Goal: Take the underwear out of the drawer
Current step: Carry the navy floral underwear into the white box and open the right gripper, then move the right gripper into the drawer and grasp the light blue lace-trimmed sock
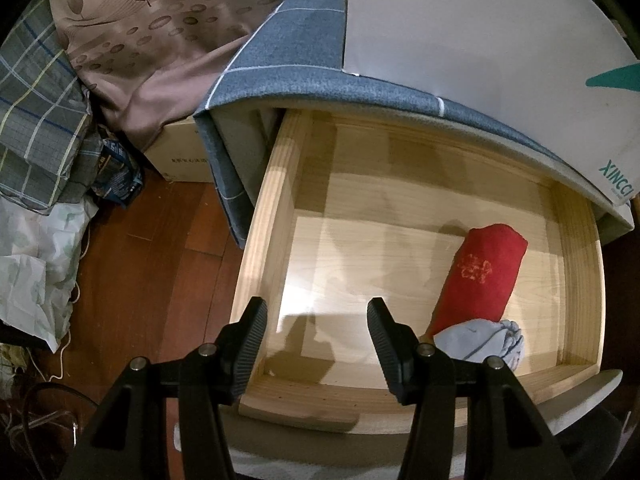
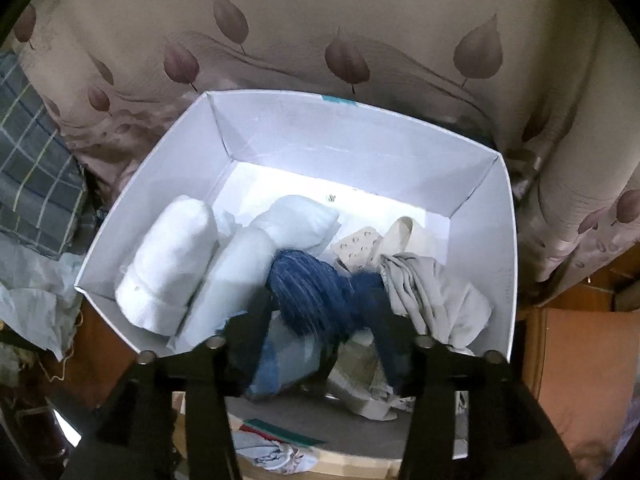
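In the left wrist view the wooden drawer [image 1: 272, 220] is pulled out. A red rolled underwear [image 1: 480, 276] lies at its right, with a grey-blue bundle [image 1: 484, 340] against its near end. My left gripper [image 1: 316, 308] hangs open over the drawer's front left, nothing between its fingers. In the right wrist view my right gripper [image 2: 320, 312] stands open over the near edge of a white box [image 2: 360, 140]. A dark blue rolled underwear [image 2: 312, 292] lies between its fingers, blurred. Beside it in the box lie white rolls [image 2: 168, 264] and a beige garment [image 2: 428, 296].
The white box [image 1: 480, 40] stands on the grey checked cabinet top [image 1: 304, 80] above the drawer. A leaf-patterned curtain [image 2: 320, 40] hangs behind. A cardboard box [image 1: 180, 156], plaid cloth [image 1: 36, 128] and bags [image 1: 36, 272] crowd the wooden floor [image 1: 160, 260] at the left.
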`<state>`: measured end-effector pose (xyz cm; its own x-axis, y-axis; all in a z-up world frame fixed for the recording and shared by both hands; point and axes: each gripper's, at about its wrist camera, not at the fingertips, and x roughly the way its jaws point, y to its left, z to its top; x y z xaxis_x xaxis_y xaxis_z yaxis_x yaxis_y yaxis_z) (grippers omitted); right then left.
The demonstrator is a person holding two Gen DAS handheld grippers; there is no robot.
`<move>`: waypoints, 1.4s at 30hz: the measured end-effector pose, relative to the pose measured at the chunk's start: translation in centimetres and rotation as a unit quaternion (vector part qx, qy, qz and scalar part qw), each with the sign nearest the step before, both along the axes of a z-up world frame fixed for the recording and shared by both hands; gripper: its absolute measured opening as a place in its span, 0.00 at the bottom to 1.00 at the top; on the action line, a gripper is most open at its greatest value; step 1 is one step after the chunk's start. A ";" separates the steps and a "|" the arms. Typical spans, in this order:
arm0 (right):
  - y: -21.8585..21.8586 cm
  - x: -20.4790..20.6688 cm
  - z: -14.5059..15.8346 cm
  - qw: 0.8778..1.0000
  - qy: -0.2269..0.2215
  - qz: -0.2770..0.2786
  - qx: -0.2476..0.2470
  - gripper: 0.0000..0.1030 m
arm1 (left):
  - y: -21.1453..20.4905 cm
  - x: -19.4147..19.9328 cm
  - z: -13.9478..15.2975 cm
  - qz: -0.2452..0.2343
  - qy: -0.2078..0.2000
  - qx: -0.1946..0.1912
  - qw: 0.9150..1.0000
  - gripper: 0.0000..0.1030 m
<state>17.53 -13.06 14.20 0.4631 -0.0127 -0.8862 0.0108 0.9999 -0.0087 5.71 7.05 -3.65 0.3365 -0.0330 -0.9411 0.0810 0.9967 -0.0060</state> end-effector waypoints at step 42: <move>6.5 -11.8 -22.6 0.952 0.283 0.117 -0.004 0.65 | 1.0 0.4 -0.1 0.015 0.014 -0.015 1.000 0.52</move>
<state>5.71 -6.52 -8.40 -0.0973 0.0245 -0.9950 -0.2200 0.9744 0.0456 6.06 8.04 -3.71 0.3105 -0.0518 -0.9492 0.0495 0.9980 -0.0383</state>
